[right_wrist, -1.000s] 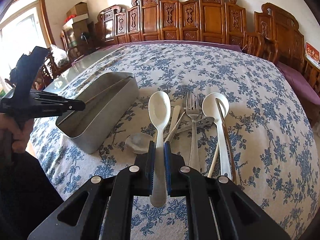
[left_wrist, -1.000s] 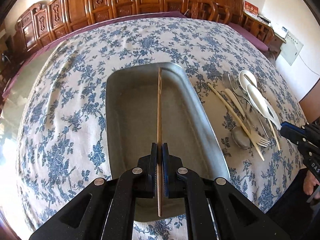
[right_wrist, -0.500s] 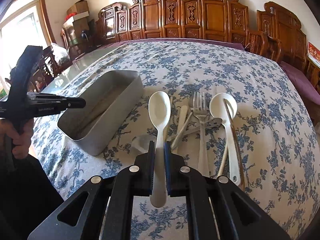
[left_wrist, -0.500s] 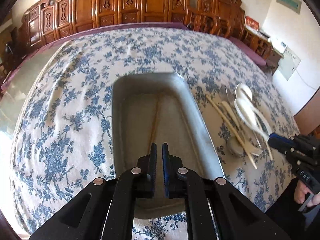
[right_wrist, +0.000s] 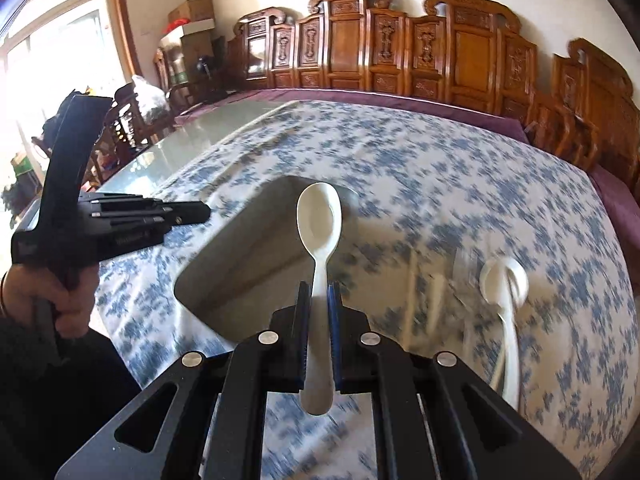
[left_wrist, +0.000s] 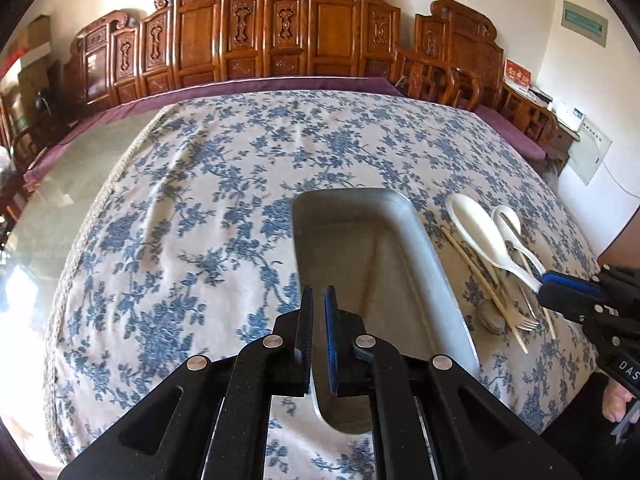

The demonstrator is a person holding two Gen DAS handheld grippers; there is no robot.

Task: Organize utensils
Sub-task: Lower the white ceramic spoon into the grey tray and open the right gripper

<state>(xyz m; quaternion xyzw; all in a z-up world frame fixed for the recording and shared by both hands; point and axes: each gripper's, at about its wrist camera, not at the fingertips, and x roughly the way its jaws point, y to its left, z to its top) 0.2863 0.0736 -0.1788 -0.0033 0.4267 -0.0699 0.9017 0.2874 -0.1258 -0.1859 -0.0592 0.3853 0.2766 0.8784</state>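
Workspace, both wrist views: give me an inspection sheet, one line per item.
Surface: blue-flowered tablecloth over a glass-topped table.
Job's things: metal tray; chopstick inside, blurred; white spoon held above the tray; spoons, fork and chopsticks piled beside it.
Clutter: nothing seen.
Grippers: left gripper shut, empty; right gripper shut on the spoon's handle.
Cables: one on the wall.
Surroundings: carved wooden chairs, window, boxes.

Both grippers (left_wrist: pixel 316 300) (right_wrist: pixel 318 300) closed (left empty)

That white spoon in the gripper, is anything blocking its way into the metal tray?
Nothing visible does. The white spoon, held by the right gripper, already hangs over the open metal tray; the left gripper is off to the side.
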